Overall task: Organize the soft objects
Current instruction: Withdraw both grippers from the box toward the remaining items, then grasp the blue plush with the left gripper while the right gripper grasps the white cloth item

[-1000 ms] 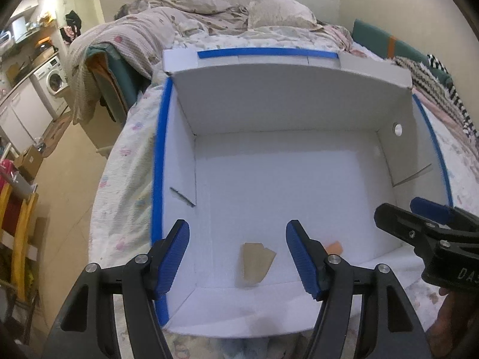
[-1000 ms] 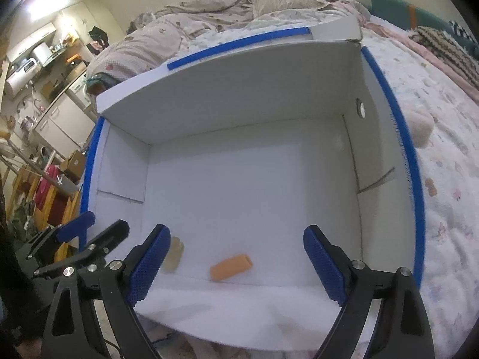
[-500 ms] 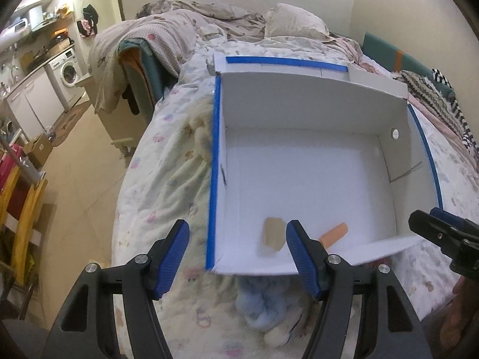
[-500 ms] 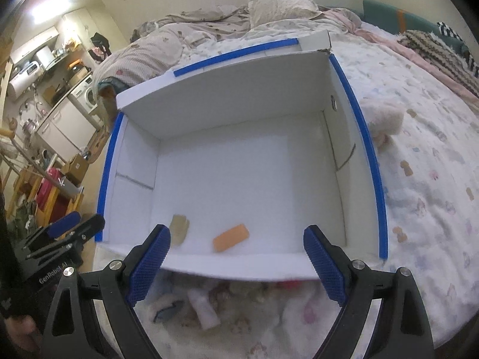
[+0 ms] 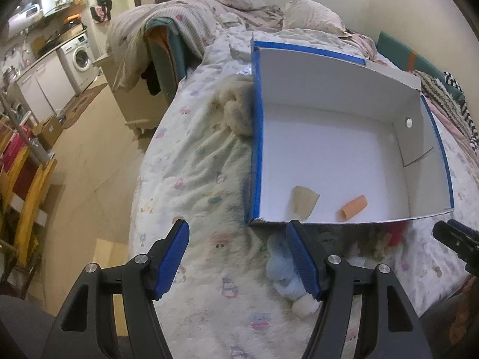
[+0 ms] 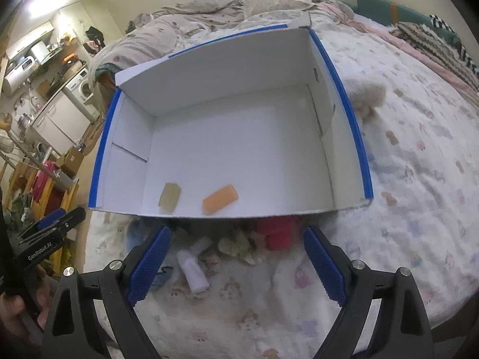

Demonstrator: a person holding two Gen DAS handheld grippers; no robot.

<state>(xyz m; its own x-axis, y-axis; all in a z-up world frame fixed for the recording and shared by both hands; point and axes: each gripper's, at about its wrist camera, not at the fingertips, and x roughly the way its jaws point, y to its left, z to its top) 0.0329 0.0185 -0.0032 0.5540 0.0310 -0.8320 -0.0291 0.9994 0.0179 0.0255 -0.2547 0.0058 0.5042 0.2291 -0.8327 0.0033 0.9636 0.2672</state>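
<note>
Right, both grippers are up over the bed and empty, and the layout tells you the plan: a white box (image 6: 227, 137) with blue-taped edges sits open on the patterned bedspread (image 6: 413, 197), mouth up, ready to take the soft things heaped just in front of its near wall. On its floor lie only a tan scrap (image 6: 170, 196) and an orange piece (image 6: 220, 199), side by side near the front; what they are I can't tell. The pile is the real business: a pale blue plush (image 5: 286, 278) lying on the bedspread close under the left gripper (image 5: 239, 260), a rolled white sock (image 6: 193, 266), a beige fuzzy lump (image 6: 239, 243) and something red (image 6: 277, 232) tucked against the box front. Another cream fluffy toy (image 5: 236, 110) leans on the box's outer left wall, and a similar tuft (image 6: 366, 97) sits off the right side. The left gripper points steeply down with its blue pads spread apart, nothing between them, its right pad in front of the blue plush in the picture. The right gripper (image 6: 236, 266) is angled down the same way, jaws wide, straddling the sock and beige lump from above without touching. My read: sorting hasn't properly started, and the blue plush or the sock looks the likeliest first pick.
</note>
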